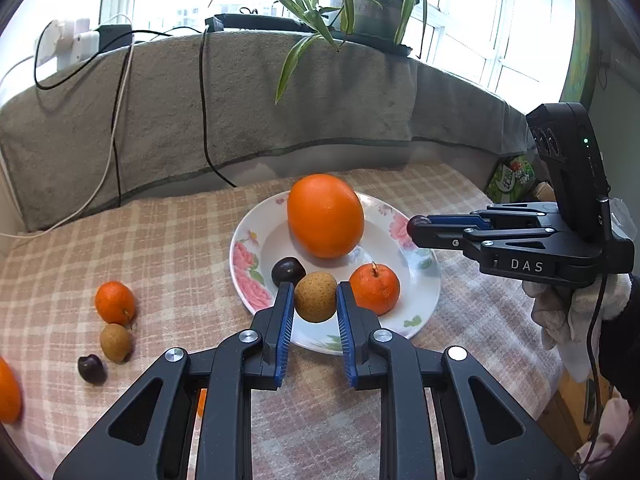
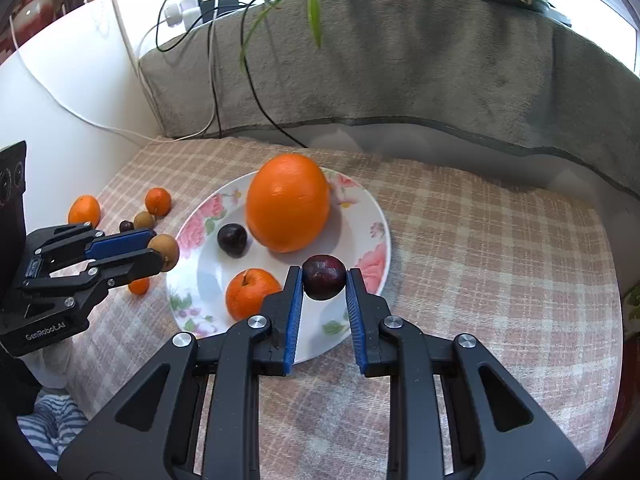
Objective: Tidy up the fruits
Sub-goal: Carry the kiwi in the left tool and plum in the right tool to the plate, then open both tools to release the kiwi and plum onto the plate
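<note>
A floral white plate (image 1: 420,296) (image 2: 208,312) holds a big orange (image 1: 325,216) (image 2: 288,202), a small tangerine (image 1: 375,289) (image 2: 250,293) and a dark plum (image 1: 288,271) (image 2: 232,239). My left gripper (image 1: 315,300) (image 2: 170,255) is shut on a brown longan (image 1: 316,297) (image 2: 165,251) above the plate's near left rim. My right gripper (image 2: 323,278) (image 1: 414,226) is shut on a dark plum (image 2: 324,277) (image 1: 416,224) above the plate's right side.
On the checked cloth left of the plate lie a tangerine (image 1: 115,302) (image 2: 158,201), a longan (image 1: 116,342) (image 2: 144,220), a dark plum (image 1: 92,368) (image 2: 126,225) and another orange fruit (image 1: 8,396) (image 2: 84,210). A grey towel-covered ledge (image 1: 280,112) with cables and a potted plant (image 1: 360,4) stands behind.
</note>
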Motion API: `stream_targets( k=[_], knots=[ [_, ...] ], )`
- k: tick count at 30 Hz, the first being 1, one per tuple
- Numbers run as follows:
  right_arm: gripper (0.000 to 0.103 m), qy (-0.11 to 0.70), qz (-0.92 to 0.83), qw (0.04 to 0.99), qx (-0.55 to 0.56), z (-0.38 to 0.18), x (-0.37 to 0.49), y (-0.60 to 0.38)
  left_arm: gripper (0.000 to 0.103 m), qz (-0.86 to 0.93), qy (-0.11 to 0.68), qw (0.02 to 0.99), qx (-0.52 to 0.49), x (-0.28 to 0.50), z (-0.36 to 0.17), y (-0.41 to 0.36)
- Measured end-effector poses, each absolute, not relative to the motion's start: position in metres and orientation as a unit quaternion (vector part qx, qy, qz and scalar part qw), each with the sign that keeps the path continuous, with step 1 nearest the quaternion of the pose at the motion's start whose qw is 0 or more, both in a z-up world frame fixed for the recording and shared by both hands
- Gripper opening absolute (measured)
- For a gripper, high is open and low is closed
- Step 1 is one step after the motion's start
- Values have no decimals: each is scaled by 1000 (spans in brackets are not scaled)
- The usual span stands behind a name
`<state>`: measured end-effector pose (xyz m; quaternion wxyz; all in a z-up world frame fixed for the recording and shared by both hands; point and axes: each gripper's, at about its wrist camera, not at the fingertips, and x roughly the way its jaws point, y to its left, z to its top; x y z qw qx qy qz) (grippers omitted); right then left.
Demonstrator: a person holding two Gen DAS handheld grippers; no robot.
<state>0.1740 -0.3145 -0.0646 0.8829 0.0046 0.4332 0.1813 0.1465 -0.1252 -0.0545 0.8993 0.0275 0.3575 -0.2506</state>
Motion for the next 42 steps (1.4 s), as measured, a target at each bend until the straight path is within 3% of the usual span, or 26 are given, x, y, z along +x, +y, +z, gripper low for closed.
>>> stream_targets(
  k=[4, 6, 11, 15, 17, 20, 42],
  knots=[
    [28, 435, 176, 883, 8, -66, 175, -317, 20, -246, 357, 901, 26, 148, -55, -125],
    [48, 432, 176, 884, 16, -66, 176, -319, 21, -247, 353, 902, 23, 148, -55, -125],
    [54, 427, 171, 888, 25, -63, 175, -323, 51, -245, 349, 904, 22, 146, -52, -124],
    [73, 420, 161, 892, 31, -60, 173, -325, 72, -236, 346, 908, 27, 144, -52, -124],
    [80, 419, 159, 893, 37, -59, 172, -326, 73, -232, 347, 908, 30, 143, -52, -124],
    [81, 418, 159, 893, 43, -58, 172, -326, 82, -222, 354, 908, 29, 143, -53, -123],
    [81, 412, 174, 894, 37, -36, 160, -293, 82, -197, 339, 920, 19, 123, -37, -94]
  ],
)
